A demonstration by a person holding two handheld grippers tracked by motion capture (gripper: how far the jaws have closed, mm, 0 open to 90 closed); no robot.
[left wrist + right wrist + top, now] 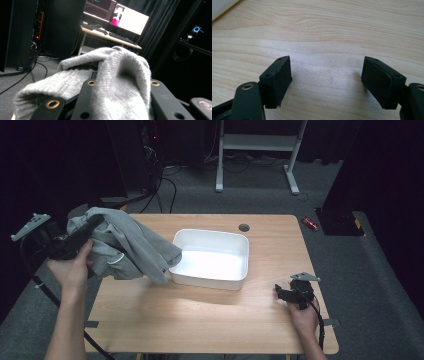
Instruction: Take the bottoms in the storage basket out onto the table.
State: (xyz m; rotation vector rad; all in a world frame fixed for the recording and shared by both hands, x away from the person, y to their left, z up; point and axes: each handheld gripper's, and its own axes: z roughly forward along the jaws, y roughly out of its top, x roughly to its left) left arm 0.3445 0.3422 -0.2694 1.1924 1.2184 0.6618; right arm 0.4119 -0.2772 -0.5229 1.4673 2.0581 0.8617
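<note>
A grey knitted garment (pixel 127 247) hangs bunched above the table's left side, its lower edge drooping over the left rim of a white rectangular bin (pixel 212 257). My left gripper (pixel 92 222) is shut on a fold of the grey garment (pixel 120 75), which drapes over and between the jaws in the left gripper view. My right gripper (pixel 279 292) rests low on the wooden table (pixel 200 320) at the right front, apart from the bin. In the right gripper view my right gripper (pixel 327 80) stands open over bare wood with nothing between its pads.
The table has a round grommet hole (pixel 244 227) near its back edge. Past the table are floor cables, a white desk frame (pixel 260 145) and a small red object (pixel 310 223) on the carpet. A lit monitor (pixel 125 18) sits on a desk behind.
</note>
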